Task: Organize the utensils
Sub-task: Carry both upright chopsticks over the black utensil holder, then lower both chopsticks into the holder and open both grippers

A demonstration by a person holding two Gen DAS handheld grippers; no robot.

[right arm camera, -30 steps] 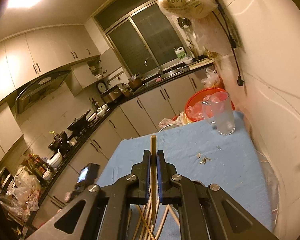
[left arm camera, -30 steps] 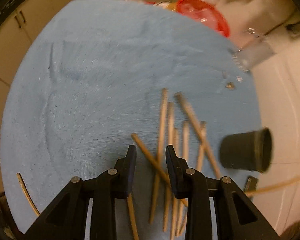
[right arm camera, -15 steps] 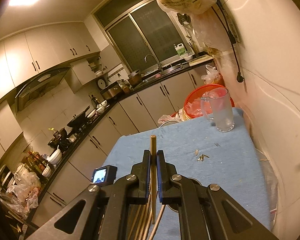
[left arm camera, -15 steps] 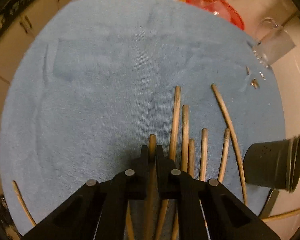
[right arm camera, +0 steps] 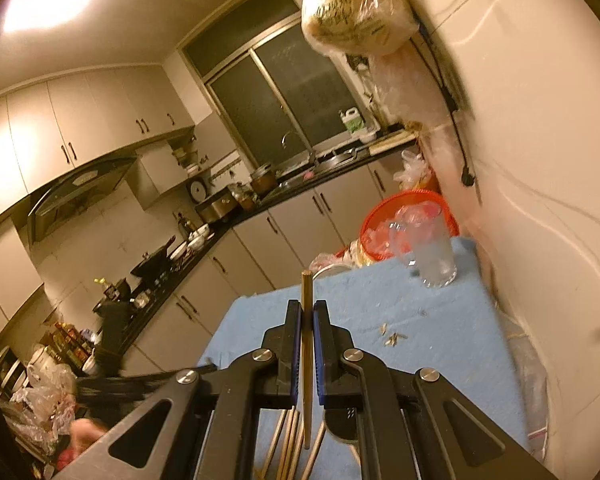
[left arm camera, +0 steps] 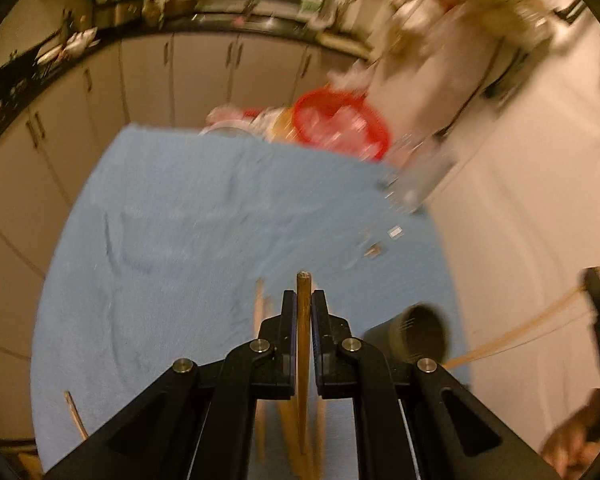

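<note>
Both tongs are pinching a wooden chopstick: the left tongs (left arm camera: pixel 304 302) grip one chopstick (left arm camera: pixel 303 320) above the blue worktop (left arm camera: pixel 172 220), the right tongs (right arm camera: pixel 307 312) another (right arm camera: pixel 306 320). The dark holder cup (left arm camera: pixel 414 334) lies tipped on its side just right of the left tongs. The risk, as I judge it: a thin stick pivots or slips in the pinch, or rolls out of the fallen cup. Counted: two held, one cup, several loose sticks (right arm camera: pixel 288 440) below, too blurred to number
</note>
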